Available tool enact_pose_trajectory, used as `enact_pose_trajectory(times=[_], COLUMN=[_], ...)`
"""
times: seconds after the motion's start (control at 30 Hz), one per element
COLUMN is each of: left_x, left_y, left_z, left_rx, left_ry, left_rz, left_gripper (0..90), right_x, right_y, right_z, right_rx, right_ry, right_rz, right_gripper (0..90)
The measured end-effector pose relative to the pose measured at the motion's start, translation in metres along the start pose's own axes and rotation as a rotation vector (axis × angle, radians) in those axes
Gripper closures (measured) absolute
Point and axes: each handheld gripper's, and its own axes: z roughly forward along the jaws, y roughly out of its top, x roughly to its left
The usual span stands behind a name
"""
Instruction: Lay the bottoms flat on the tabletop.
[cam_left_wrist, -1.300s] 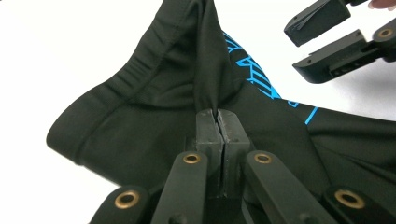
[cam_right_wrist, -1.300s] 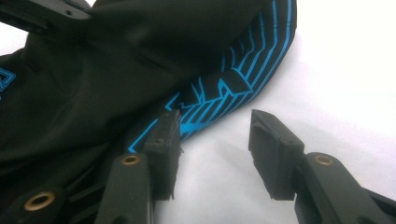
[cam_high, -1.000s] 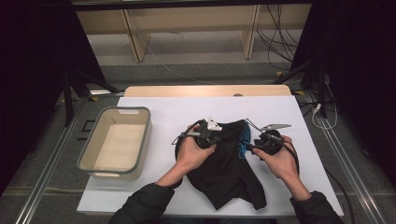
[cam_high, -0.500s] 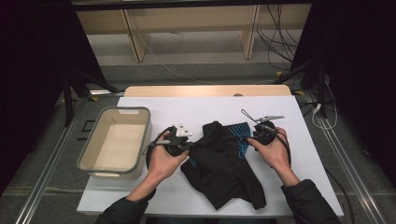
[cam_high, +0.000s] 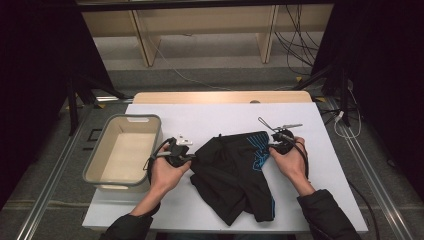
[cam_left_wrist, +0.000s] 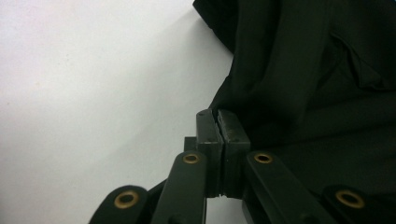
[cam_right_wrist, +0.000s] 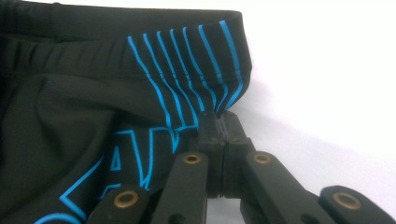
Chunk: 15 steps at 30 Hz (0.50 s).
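A pair of black shorts (cam_high: 230, 170) with blue stripes and lettering lies crumpled on the white table (cam_high: 210, 117). My left gripper (cam_high: 187, 157) is at the garment's left edge. In the left gripper view its jaws (cam_left_wrist: 218, 112) are shut on a fold of the black cloth (cam_left_wrist: 303, 70). My right gripper (cam_high: 272, 145) is at the right edge, by the waistband. Its jaws have just closed, and in the right gripper view the gripper (cam_right_wrist: 219, 114) pinches the striped fabric (cam_right_wrist: 187, 70) between them.
A grey plastic bin (cam_high: 131, 118) with nothing inside stands at the table's left side, close to my left hand. Bare white table lies behind and to the right of the shorts. Cables and shelf legs sit on the floor beyond the far edge.
My left gripper has moved left towards the bin, drawing the shorts' left edge with it, so the cloth is spread wider. The right gripper has shifted only slightly and closed on the striped edge.
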Motion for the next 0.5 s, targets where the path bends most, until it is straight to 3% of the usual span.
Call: enact_pose_trajectory(times=[0.23,0.33,0.4,0.5], left_x=[0.001,0.001,0.002,0.004], left_y=[0.004,0.003,0.004,0.008], left_z=[0.010,0.014,0.014,0.008], left_rx=[0.009,0.018,0.008,-0.023], left_ry=[0.003,0.003,0.013,0.021], left_rz=[-0.014,-0.016,-0.021,-0.034], left_gripper=[87.6,85.8,78.7,58.7], right_x=[-0.020,-0.025,-0.027,-0.032], right_y=[-0.004,-0.012,-0.017,-0.021], right_z=[-0.028,-0.029,-0.029,-0.032], right_rx=[0.042,0.080,0.073,0.012], right_ry=[-0.081,-0.076,-0.069,-0.054], right_rz=[0.029,0.034,0.039,0.033], right_gripper=[90.0,89.1,80.9,66.8])
